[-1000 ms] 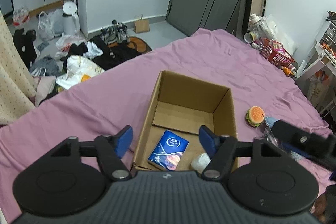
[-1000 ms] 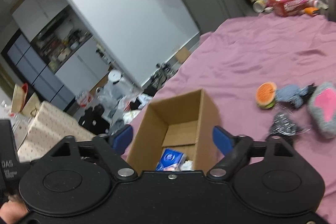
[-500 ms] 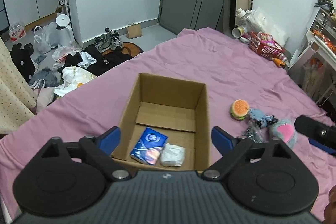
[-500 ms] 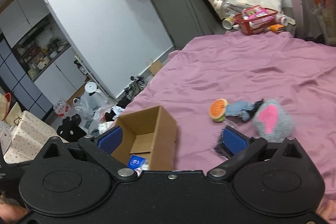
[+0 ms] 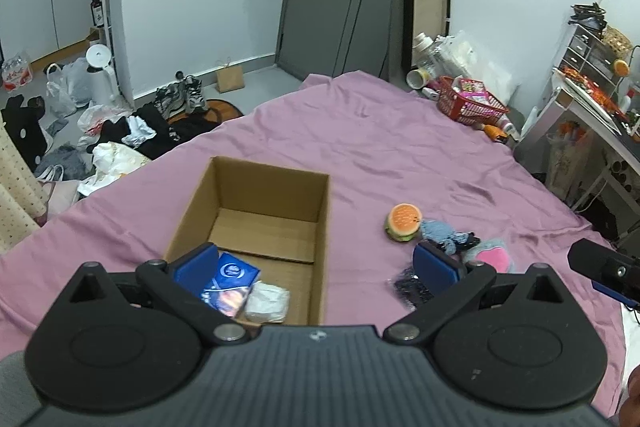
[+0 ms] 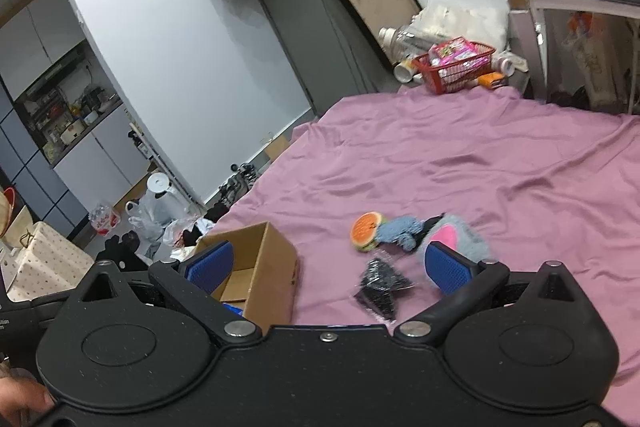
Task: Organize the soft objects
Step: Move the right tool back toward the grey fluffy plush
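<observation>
Brown open-topped cardboard box [image 5: 256, 211] sits on the mauve bedsheet [image 5: 380, 147]; inside it, at the near end, lie a blue tissue packet [image 5: 230, 283] and a white soft pack [image 5: 267, 301]. The left gripper [image 5: 316, 263] hangs above the box, fingers spread, holding nothing. Right of the box lie an orange burger-shaped plush [image 5: 403, 222], a blue-grey knitted toy [image 5: 440, 233], a grey-and-pink fluffy toy [image 6: 454, 239] and a black packet [image 6: 380, 287]. The right gripper [image 6: 326, 265], spread and empty, hovers right of the box

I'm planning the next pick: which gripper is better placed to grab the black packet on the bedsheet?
Probably the right. The right gripper is open and looks almost straight at the black packet, which lies between its fingers. The left gripper is open too, but sits over the cardboard box.
</observation>
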